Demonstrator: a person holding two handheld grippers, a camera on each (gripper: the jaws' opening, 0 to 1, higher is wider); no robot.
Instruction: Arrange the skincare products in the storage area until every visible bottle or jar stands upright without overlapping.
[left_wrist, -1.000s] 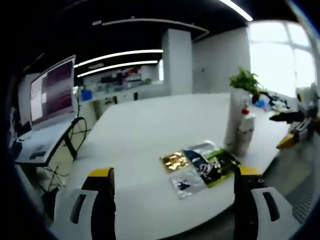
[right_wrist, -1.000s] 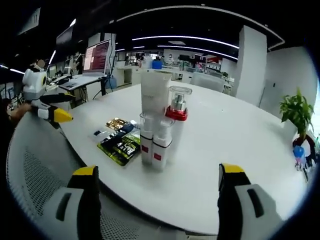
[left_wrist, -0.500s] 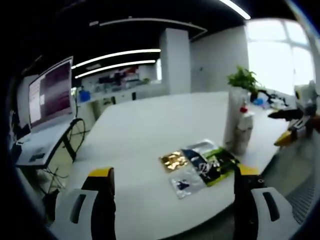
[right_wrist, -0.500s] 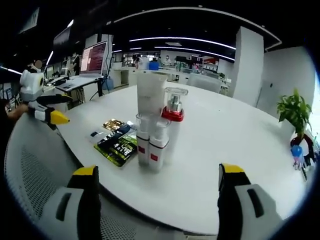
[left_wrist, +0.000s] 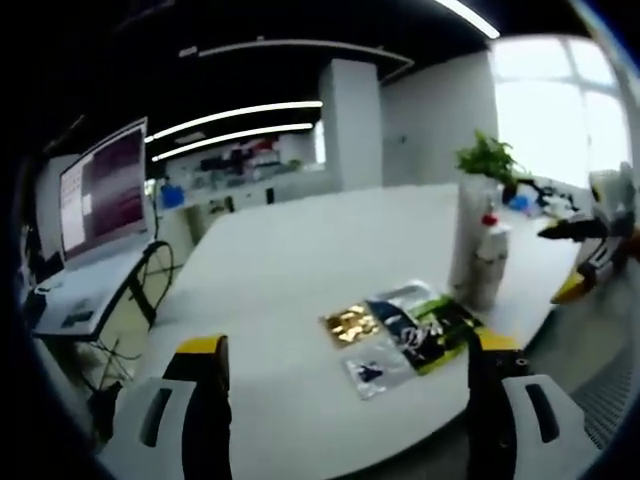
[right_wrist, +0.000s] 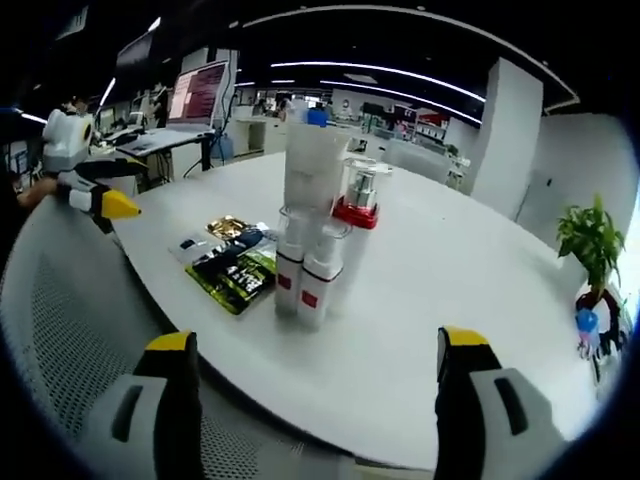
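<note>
The left hand-held gripper (left_wrist: 345, 400) was wide open and held nothing. The right hand-held gripper (right_wrist: 310, 395) was wide open too, with nothing between its jaws. Both hung just off the near edge of the big white round counter (right_wrist: 440, 280).

Close to that edge, a tall white tube (right_wrist: 312, 170), a clear pump bottle with a red collar (right_wrist: 357, 205) and two small white bottles with red labels (right_wrist: 302, 280) stood upright, touching in a tight bunch. Shiny flat packets in gold, black and green (left_wrist: 400, 330) lay flat just beside them. A green potted plant (right_wrist: 590, 235) stood at the far edge.
</note>
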